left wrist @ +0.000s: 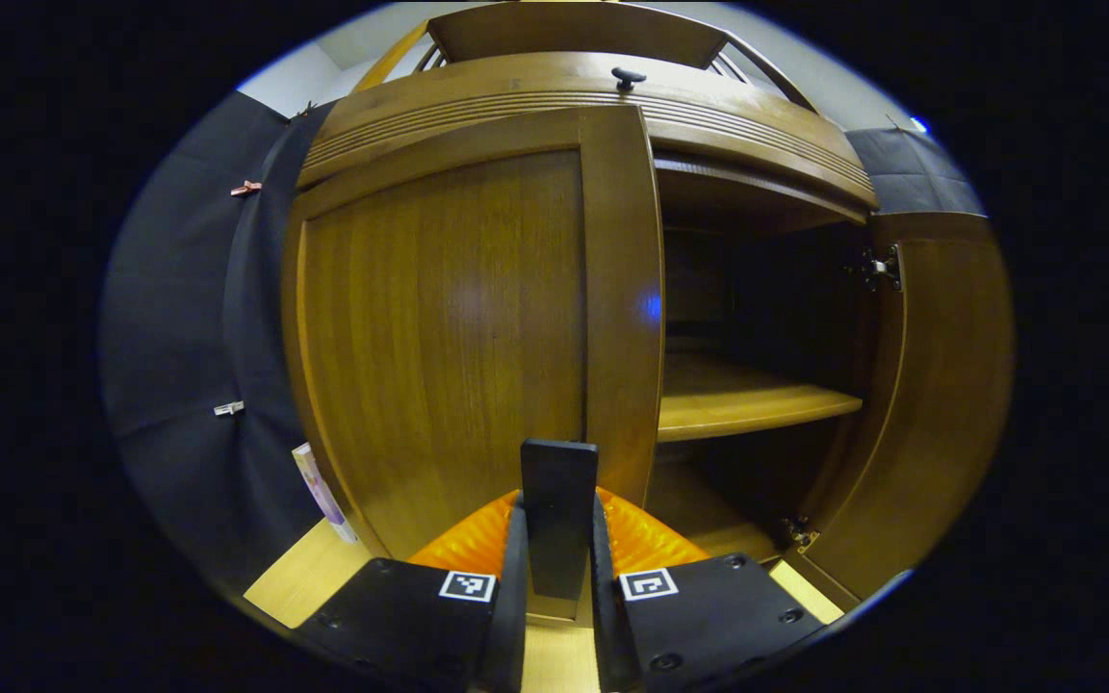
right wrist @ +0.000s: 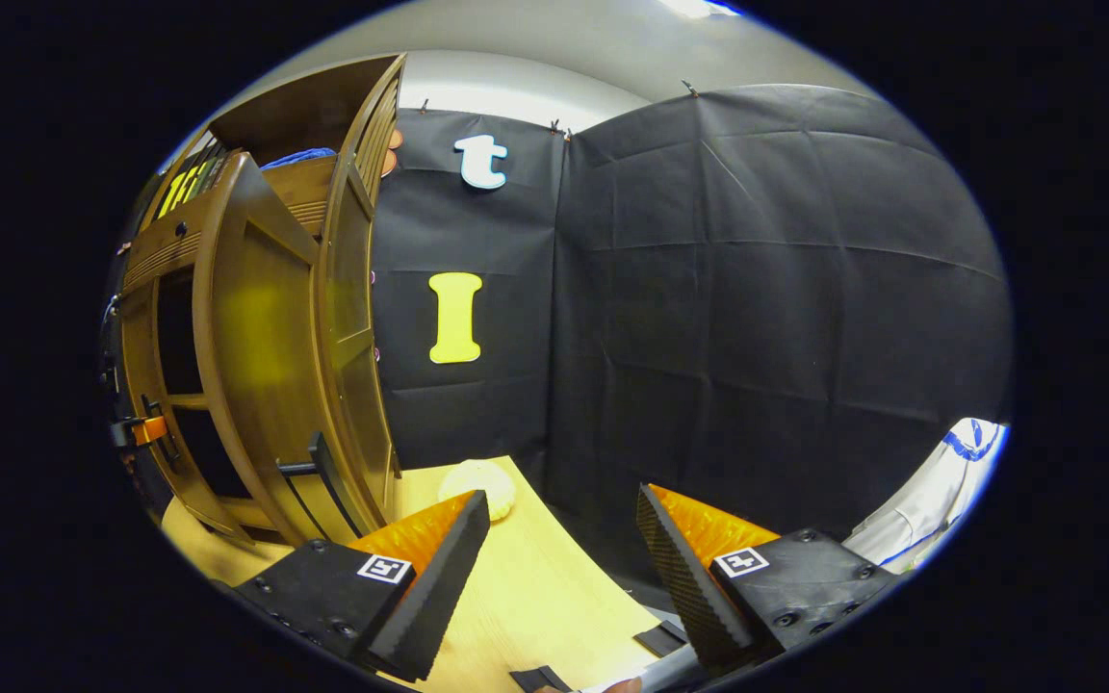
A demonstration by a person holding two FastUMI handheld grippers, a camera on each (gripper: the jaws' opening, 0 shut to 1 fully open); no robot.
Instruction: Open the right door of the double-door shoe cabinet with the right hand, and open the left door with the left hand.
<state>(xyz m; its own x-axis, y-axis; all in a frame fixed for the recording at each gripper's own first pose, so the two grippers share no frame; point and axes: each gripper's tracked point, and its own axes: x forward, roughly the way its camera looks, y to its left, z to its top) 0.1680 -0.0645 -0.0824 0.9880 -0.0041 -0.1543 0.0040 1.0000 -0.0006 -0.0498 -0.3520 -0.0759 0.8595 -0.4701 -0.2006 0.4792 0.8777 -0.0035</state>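
Our left gripper [left wrist: 559,539] is closed on the black handle [left wrist: 558,510] of the left door [left wrist: 439,337]; both fingers [left wrist: 514,568] press its sides in the left gripper view. That door sits flush with the cabinet [left wrist: 574,91] front, not yet swung out. Beside it we see the right door [left wrist: 940,385] standing wide open, its hinge [left wrist: 880,268] showing at the top edge and a second one near the bottom. The dark inside is exposed, with a shelf [left wrist: 747,399] across it. A small black knob [left wrist: 628,77] sits on the top rail.

In the right gripper view, our right gripper [right wrist: 564,558] is open, its fingers well apart and holding nothing, above the pale wooden table [right wrist: 535,597]. The cabinet [right wrist: 256,337] lies off to the left, the right door [right wrist: 246,356] open toward us with its black handle [right wrist: 323,472] sticking out, near the gripper's left finger but apart from it. Farther back we see the left gripper [right wrist: 136,430] at the left door. A pale round thing [right wrist: 482,481] lies on the table just beside the cabinet. A white sleeve [right wrist: 940,500] shows at the right edge.
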